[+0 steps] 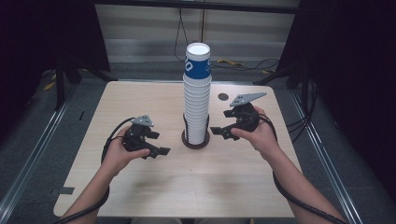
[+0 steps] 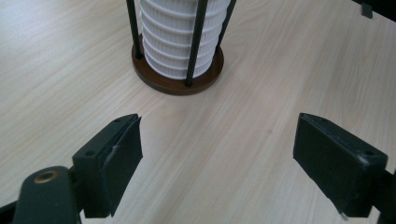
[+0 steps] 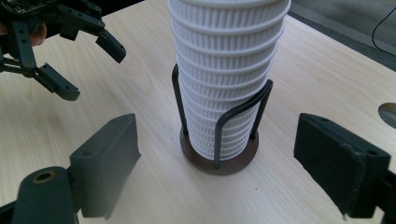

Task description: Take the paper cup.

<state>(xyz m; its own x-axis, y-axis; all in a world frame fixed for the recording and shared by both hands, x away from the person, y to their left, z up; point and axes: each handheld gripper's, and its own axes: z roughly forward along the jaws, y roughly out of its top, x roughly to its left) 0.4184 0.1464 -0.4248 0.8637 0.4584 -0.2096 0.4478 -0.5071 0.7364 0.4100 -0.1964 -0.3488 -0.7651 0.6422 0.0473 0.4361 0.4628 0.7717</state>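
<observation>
Tall stack of ribbed white paper cups [image 1: 196, 100] upright at the middle of the desk [image 1: 140, 186], long axis vertical, seated in a wire cup holder [image 1: 195, 139] with a round dark-brown base and thin black uprights hugging the lowest cups. Topmost cup [image 1: 197, 60] blue-banded with white lettering, open mouth upward; the rest plain white, rims nested tight in even rings.

Left gripper [image 1: 162, 151] near-left of the holder, fingers [image 2: 119, 154] spread wide, nothing between them, aimed toward the base but well short of it. Right gripper [image 1: 218, 131] just right of the stack, nearer to it than the left, fingers [image 3: 112, 154] likewise wide apart and empty, with the lower cups and holder framed straight ahead between them in the right gripper view. Neither touching cups or holder.

Stack far taller than either gripper's present height, so likely a climb to reach the top cup, or a squeeze on the lower body from the right side first. Risk of tipping judged low at the base and higher near the top, above the wire uprights. Small dark round hole [image 1: 223, 96] in the desk, far right of the stack.
</observation>
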